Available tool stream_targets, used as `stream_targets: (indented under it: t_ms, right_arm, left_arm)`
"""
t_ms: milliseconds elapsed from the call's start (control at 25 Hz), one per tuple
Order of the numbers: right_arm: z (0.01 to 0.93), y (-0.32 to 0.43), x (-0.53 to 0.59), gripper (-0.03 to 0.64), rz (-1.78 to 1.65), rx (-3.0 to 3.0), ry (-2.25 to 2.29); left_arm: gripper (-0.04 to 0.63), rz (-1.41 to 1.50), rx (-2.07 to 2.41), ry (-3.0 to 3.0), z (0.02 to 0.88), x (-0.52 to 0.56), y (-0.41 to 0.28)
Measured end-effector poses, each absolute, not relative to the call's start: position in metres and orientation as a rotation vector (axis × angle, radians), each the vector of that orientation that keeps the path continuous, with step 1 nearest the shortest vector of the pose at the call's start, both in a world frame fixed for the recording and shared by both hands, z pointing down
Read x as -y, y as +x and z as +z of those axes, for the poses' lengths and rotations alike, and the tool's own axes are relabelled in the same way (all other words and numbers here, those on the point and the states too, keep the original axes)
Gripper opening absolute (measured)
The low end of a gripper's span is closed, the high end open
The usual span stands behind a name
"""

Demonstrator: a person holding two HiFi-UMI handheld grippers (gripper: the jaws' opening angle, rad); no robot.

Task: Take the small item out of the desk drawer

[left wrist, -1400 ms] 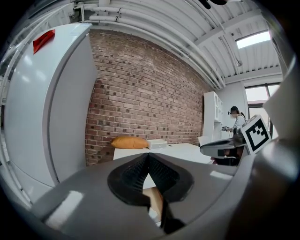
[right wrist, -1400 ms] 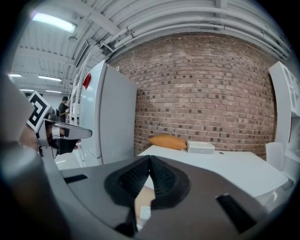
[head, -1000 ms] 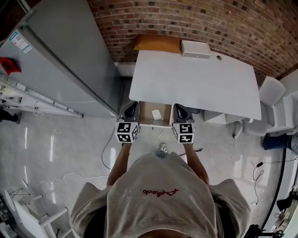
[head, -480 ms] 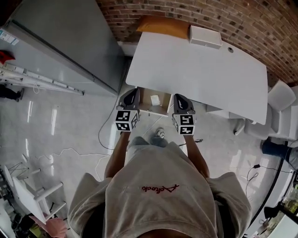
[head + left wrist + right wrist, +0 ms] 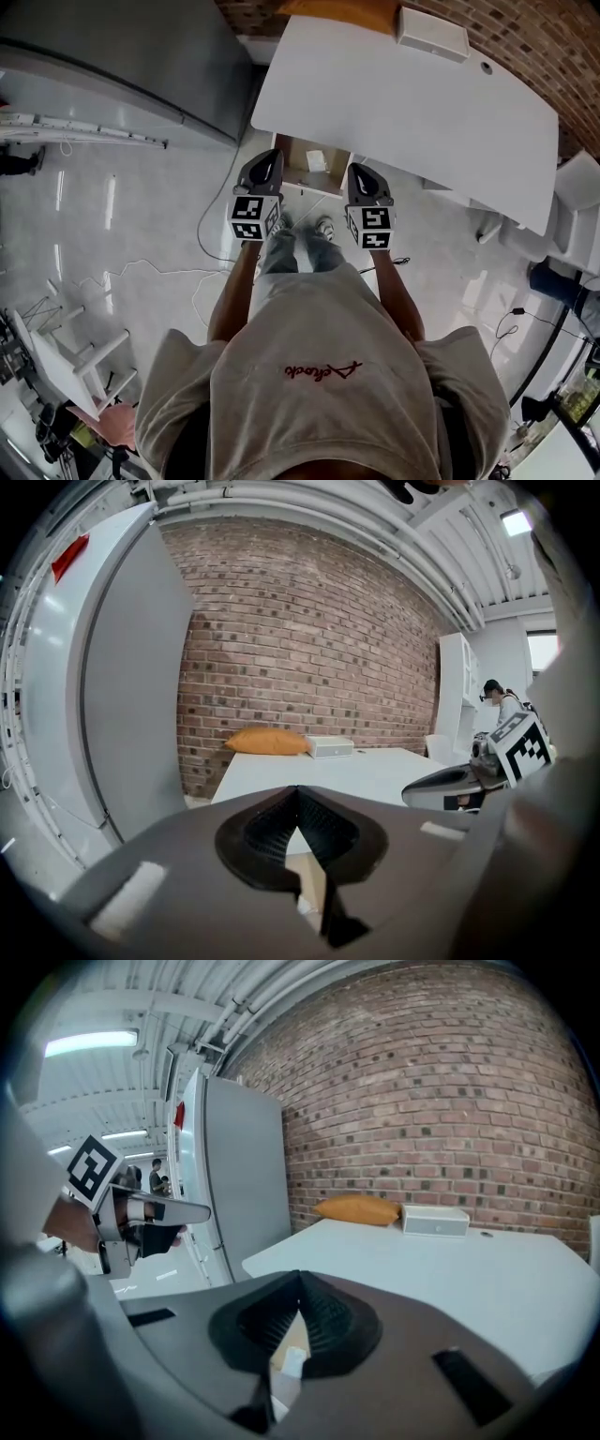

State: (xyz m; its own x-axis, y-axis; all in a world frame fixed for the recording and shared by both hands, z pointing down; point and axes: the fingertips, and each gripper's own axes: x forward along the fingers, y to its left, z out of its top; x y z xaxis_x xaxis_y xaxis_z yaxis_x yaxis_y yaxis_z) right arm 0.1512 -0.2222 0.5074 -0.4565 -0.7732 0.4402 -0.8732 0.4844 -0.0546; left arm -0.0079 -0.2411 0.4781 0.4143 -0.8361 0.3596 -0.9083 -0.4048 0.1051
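Two grippers, left gripper (image 5: 263,171) and right gripper (image 5: 367,184) — jaws pressed together on both, nothing pinched. One drawer (image 5: 291,153) open under one desk (image 5: 403,103) — one small white item (image 5: 317,161) inside, untouched.

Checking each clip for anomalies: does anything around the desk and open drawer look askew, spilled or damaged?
Nothing stands out. The drawer sits open under the desk with the small white item lying inside, and the left gripper and right gripper hover near its front, jaws shut and empty.

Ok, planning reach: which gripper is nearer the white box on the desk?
Right. The right gripper is at the desk's front edge, box diagonally beyond it; the left gripper is farther left.
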Motion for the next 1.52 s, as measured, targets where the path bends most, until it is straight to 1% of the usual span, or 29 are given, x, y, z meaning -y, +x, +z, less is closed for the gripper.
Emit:
stream_targets:
  t_ms: [680, 1160, 1520]
  right_arm:
    - [0.588, 0.117, 0.197, 0.011, 0.540, 2.176, 1.485]
    - [0.656, 0.089, 0.195, 0.011, 0.604, 2.097, 1.472]
    - [0.699, 0.086, 0.189, 0.011, 0.650, 2.071, 1.437]
  left_arm:
    - [0.009, 0.435, 1.256, 2.428, 0.555, 0.250, -0.037]
    - [0.009, 0.447, 1.199, 2.364, 0.625, 0.244, -0.065]
    - [0.009, 0.453, 1.213, 2.306, 0.665, 0.235, -0.072]
